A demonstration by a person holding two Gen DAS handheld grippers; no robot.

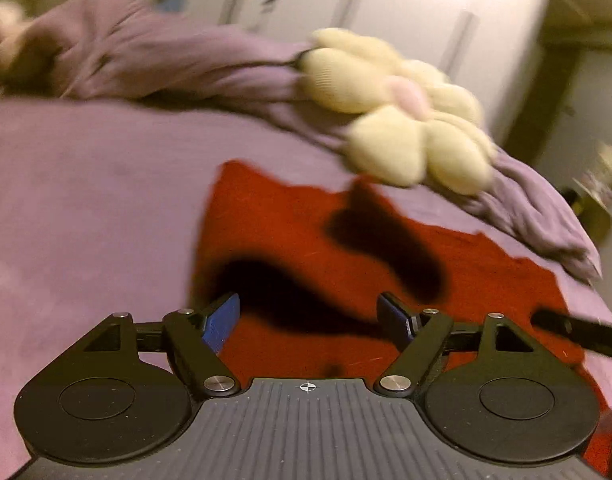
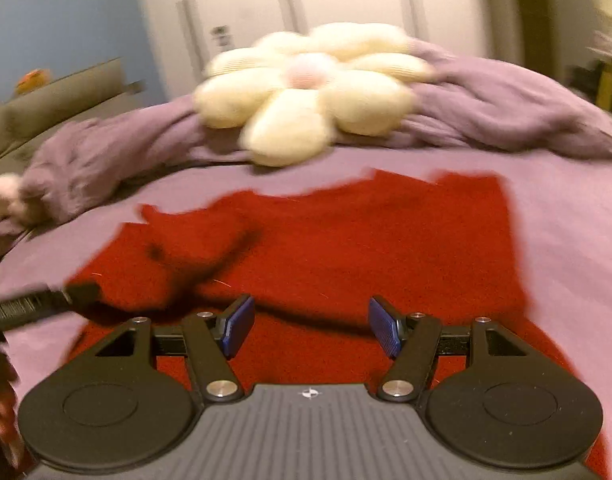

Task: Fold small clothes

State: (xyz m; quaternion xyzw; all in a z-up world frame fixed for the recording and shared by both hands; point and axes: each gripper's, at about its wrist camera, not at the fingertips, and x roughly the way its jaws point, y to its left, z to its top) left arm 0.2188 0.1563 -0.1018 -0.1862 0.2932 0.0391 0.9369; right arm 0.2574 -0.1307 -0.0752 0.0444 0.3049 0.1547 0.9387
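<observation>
Red garment [image 2: 345, 240] lies flat on the bed [image 2: 565, 220]; both grippers [image 1: 307, 316] [image 2: 309, 326] gape empty.

Black tool [image 1: 307, 318], blue ribbed pads [image 1: 222, 322]

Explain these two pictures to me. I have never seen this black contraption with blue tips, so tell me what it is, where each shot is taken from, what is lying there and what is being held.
There is no robot here: a person holds one hand-held gripper in each hand, and a wide-angle camera on each looks forward along its fingers. One picture comes from the left gripper, the other from the right gripper. The black parts at the bottom are each tool's own body; the blue pieces are the pads.

Below them a red garment lies spread on a purple bed cover. Behind it sit a bunched purple blanket and a cream flower-shaped cushion.

Nothing is held. Both pairs of jaws stand open above the red cloth, with nothing between the pads. Both pictures are blurred.
</observation>
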